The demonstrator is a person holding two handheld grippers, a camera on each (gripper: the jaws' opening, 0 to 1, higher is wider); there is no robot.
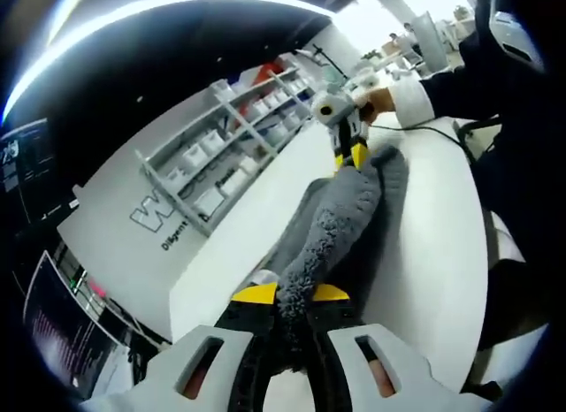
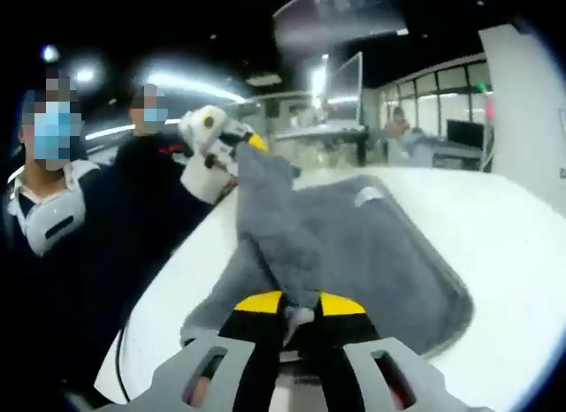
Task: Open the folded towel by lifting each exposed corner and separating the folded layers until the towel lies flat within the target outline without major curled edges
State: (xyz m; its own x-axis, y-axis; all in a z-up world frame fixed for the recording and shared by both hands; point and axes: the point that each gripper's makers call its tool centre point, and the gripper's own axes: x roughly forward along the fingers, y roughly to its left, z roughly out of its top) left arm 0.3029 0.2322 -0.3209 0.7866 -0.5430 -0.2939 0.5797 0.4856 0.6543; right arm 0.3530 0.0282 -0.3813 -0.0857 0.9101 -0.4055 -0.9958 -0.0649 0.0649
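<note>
Both ends of the grey fluffy towel [image 2: 354, 253] are taken up at once, and that looks like the point of the hold: the right gripper [image 2: 299, 316], yellow-tipped, is pinching one corner of the cloth close to its camera, while the left gripper [image 1: 294, 299] has its jaws pressed together on the opposite end, so the upper layer is drawn taut between them in a raised ridge. In the right gripper view the rest of the towel lies spread on the white table [image 2: 522, 253], a small white label [image 2: 369, 196] showing on its far part, and its rounded near edge looks fairly flat. I would judge the top layer is being peeled off the one beneath, with the unfolding only partly done; I cannot make out any target outline on the table.

In the left gripper view the towel runs away from the jaws as a long grey strip to the other gripper, held by a hand in a white glove [image 1: 409, 101] beside a black cable [image 1: 433, 129] trailing across the table. That cable lies near the cloth and could be caught by it.

Behind the table stands a light metal shelving rack with white boxes [image 1: 230, 147] against a white wall with dark lettering. Two people in dark clothes [image 2: 106, 226] stand close at the table's edge, well clear of the towel.
</note>
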